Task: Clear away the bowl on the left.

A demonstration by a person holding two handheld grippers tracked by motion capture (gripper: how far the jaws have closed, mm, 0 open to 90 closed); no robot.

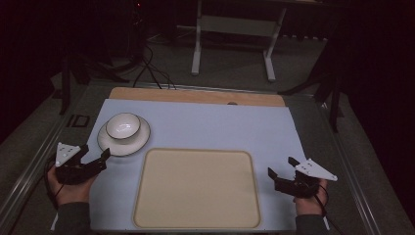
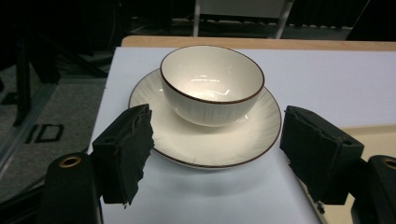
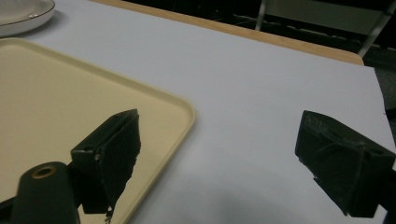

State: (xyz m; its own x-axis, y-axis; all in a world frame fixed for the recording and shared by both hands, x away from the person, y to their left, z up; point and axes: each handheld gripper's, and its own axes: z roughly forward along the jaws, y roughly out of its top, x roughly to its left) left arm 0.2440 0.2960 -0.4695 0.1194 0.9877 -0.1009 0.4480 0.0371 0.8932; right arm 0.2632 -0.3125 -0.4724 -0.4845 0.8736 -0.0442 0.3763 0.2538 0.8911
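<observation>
Tools, left [image 1: 95,155] and right [image 1: 280,167], gape wide; glossy ribbed bowl [image 1: 123,126] sits on saucer [image 1: 139,141].

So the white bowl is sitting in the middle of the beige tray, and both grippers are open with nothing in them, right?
Not quite. The bowl sits on a white plate, which lies on the pale mat beyond the tray's far left corner, as the high view shows. The rest holds: the left gripper and the right gripper both have their jaws wide apart and hold nothing.
</observation>
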